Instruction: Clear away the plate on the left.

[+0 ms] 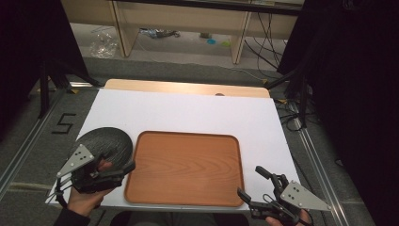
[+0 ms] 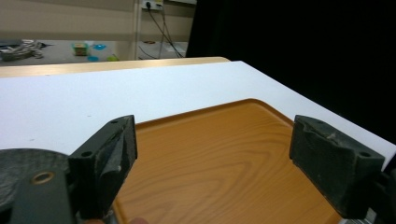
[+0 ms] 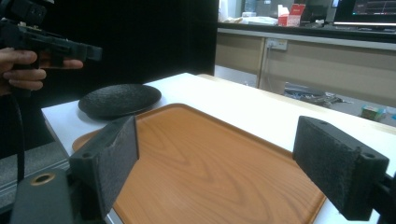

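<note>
A brown wooden tray (image 1: 186, 167) lies bare at the front middle of the white table top (image 1: 188, 110). Just left of it sits a round black plate (image 1: 106, 143), nothing on it. My left gripper (image 1: 117, 172) hovers over the plate's near edge and points right toward the tray. Its jaws stand wide open in the left gripper view, framing the tray (image 2: 210, 126) beside the plate (image 2: 23, 163). At the tray's front right corner my right gripper (image 1: 251, 182) is open and holds nothing. In its view the tray (image 3: 187, 135) lies ahead with the plate (image 3: 119, 99) beyond.
A strip of bare wood (image 1: 188, 88) runs along the table's far edge. Beyond it stand a pale shelf frame (image 1: 240, 37), cables (image 1: 268, 42) and small litter on the floor. Black curtains (image 1: 357, 70) hang at both sides. A black "5" mark (image 1: 63, 123) is on the floor at left.
</note>
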Demonstrator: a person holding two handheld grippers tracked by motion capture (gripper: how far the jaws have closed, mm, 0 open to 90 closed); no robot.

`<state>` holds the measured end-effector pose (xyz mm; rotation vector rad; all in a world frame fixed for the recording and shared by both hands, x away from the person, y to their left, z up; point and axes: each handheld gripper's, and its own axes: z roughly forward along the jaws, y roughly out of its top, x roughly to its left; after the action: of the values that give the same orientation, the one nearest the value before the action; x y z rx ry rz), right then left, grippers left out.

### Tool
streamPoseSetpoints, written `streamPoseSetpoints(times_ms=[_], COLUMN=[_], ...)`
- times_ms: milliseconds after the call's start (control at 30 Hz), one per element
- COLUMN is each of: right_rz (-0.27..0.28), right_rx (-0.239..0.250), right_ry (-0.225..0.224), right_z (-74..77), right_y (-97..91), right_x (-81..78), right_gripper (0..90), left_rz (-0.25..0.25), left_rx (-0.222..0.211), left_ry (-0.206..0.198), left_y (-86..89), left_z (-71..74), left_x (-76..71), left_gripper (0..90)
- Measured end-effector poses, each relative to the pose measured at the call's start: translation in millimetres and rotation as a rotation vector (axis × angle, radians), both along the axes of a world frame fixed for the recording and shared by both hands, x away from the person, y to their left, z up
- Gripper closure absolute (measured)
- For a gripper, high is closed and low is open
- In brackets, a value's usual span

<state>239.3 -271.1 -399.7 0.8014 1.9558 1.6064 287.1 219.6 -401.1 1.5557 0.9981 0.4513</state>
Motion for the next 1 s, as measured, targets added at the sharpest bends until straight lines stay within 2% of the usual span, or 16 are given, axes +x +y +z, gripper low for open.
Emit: streamPoseSetpoints(times_ms=[100, 200, 333, 367, 400, 433, 500, 533, 600, 700, 833, 867, 900, 933, 1000], right_rz=[0.009, 0.010, 0.012, 0.011, 0.014, 0.015, 0.017, 0.019, 0.021, 0.021, 0.026, 0.033, 0.034, 0.035, 0.036], right_rx=[-0.003, -0.002, 0.000, 0.003, -0.001, -0.001, -0.001, 0.001, 0.002, 0.002, 0.005, 0.009, 0.002, 0.002, 0.002], right_ry=[-0.018, -0.016, -0.019, -0.023, -0.018, -0.019, -0.020, -0.019, -0.017, -0.017, -0.016, -0.013, -0.010, -0.009, -0.009], right_z=[0.0, 0.0, -0.1, -0.2, 0.0, -0.1, -0.1, 0.1, 0.0, 0.0, -0.3, -0.4, -0.1, -0.1, -0.1], right_y=[0.0, -0.2, 0.3, 0.5, 0.4, 0.4, 0.5, 0.6, 0.8, 0.8, 1.4, 1.9, 1.7, 1.7, 1.8], right_x=[1.1, 0.9, 0.9, 1.1, 0.9, 1.0, 1.2, 0.9, 0.6, 0.6, 0.5, 0.6, 0.4, 0.4, 0.3], right_gripper=[15.7, 15.7, 15.7, 15.7, 15.7, 15.7, 15.7, 15.7, 15.7, 15.7, 15.7, 15.7, 15.7, 15.7, 15.7], left_rz=[0.030, 0.057, 0.105, 0.124, 0.124, 0.179, 0.193, 0.221, 0.251, 0.294, 0.318, 0.317, 0.317, 0.324, 0.344], left_rx=[0.000, 0.025, -0.006, -0.017, -0.017, -0.037, -0.101, -0.109, -0.117, -0.107, -0.204, -0.251, -0.276, -0.286, -0.272], left_ry=[0.010, 0.011, 0.068, 0.097, 0.097, 0.162, 0.199, 0.227, 0.242, 0.317, 0.406, 0.416, 0.414, 0.421, 0.442], left_y=[9.4, 20.4, 42.4, 47.8, 47.8, 57.2, 67.4, 72.7, 78.5, 86.6, 99.3, 104.4, 107.2, 110.6, 116.2], left_z=[0.9, 1.5, -2.7, -4.3, -4.3, -8.4, -12.8, -13.9, -15.6, -19.5, -30.5, -33.0, -33.9, -34.2, -35.2], left_x=[0.9, 1.9, 6.5, 7.6, 7.6, 9.7, 10.8, 11.1, 10.6, 10.0, 12.2, 12.4, 12.2, 11.3, 10.8], left_gripper=[15.0, 15.1, 15.3, 15.5, 15.5, 15.5, 15.9, 15.9, 15.9, 15.9, 16.0, 16.7, 17.0, 17.3, 17.7])
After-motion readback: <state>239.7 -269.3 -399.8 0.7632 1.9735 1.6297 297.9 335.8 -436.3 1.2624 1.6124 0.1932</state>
